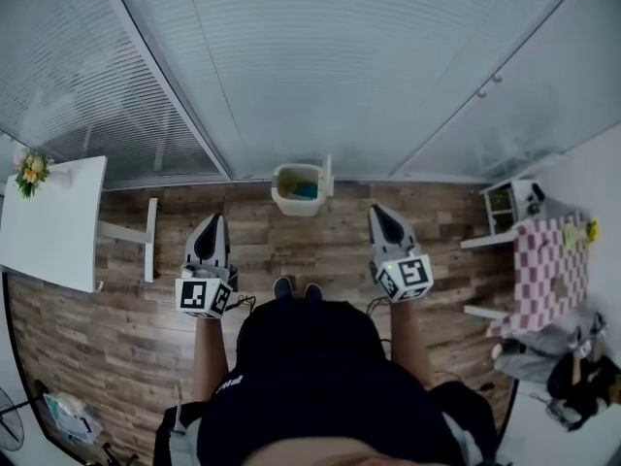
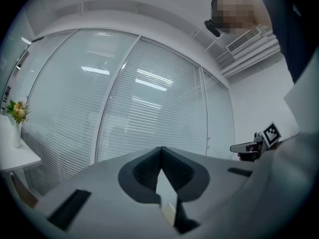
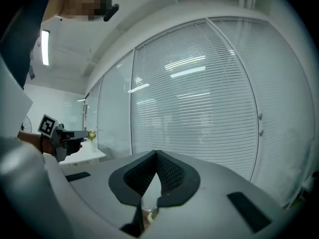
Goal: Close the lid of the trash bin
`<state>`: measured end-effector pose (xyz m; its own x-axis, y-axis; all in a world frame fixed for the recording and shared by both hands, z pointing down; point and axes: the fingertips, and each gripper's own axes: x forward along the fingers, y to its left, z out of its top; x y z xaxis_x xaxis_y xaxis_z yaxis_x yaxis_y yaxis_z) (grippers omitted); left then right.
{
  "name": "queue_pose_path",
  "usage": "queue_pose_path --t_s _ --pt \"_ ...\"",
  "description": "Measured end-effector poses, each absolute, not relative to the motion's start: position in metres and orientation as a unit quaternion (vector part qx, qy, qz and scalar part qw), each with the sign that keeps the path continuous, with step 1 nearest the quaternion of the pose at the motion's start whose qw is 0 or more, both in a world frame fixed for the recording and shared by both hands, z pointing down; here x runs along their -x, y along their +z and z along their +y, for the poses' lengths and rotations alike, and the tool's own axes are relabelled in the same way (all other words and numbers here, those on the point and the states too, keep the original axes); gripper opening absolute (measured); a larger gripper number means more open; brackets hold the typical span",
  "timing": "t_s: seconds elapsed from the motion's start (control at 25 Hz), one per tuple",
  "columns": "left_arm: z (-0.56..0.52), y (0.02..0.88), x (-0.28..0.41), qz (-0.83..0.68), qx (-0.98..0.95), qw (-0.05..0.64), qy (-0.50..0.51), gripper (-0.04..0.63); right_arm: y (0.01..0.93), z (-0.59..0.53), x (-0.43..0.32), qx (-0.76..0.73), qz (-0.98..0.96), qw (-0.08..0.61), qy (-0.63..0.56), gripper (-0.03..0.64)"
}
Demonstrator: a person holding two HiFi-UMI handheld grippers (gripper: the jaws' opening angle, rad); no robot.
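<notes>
A cream trash bin (image 1: 300, 190) stands on the wooden floor against the glass wall, straight ahead of me in the head view. Its lid (image 1: 328, 174) stands upright on the bin's right side, and something blue-green lies inside. My left gripper (image 1: 212, 221) is held level to the bin's lower left, well short of it, jaws together and empty. My right gripper (image 1: 377, 210) is to the bin's lower right, also shut with nothing in it. Neither touches the bin. Both gripper views show only closed jaws, left (image 2: 160, 151) and right (image 3: 157, 153), against the blinds; the bin is hidden there.
A white table (image 1: 58, 226) with a vase of flowers (image 1: 30, 172) stands at the left, a white stand (image 1: 149, 238) beside it. At the right are a white shelf (image 1: 509, 202), a checkered tablecloth (image 1: 551, 265) and bags (image 1: 572, 372). My shoes (image 1: 296, 288) are behind the bin.
</notes>
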<state>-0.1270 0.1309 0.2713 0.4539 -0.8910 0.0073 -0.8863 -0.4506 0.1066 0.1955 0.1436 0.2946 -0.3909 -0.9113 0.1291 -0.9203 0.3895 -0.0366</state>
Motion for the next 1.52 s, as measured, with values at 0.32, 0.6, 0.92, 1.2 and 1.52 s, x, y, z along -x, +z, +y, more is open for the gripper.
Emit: queue_pose_path --t_s 0.32,0.6,0.92,1.2,1.52 --pt "0.126 0.272 0.117 -0.514 -0.856 0.05 -0.03 0.006 0.281 0.137 -0.211 -0.558 -0.828 0.059 0.021 0.003" --pt "0.116 0.292 0.163 -0.51 -0.857 0.068 -0.023 0.006 0.292 0.142 -0.157 -0.569 -0.818 0.079 0.022 0.003" --pt "0.119 0.295 0.173 -0.503 -0.861 0.064 -0.036 0.006 0.286 0.155 -0.156 -0.588 -0.807 0.05 0.024 0.003" --pt "0.12 0.3 0.168 -0.486 -0.871 0.063 -0.031 0.006 0.292 0.17 -0.165 -0.614 -0.788 0.041 0.024 0.007" --pt "0.114 0.304 0.154 -0.471 -0.879 0.07 -0.029 0.006 0.296 0.169 -0.161 -0.608 -0.793 0.043 0.018 0.232"
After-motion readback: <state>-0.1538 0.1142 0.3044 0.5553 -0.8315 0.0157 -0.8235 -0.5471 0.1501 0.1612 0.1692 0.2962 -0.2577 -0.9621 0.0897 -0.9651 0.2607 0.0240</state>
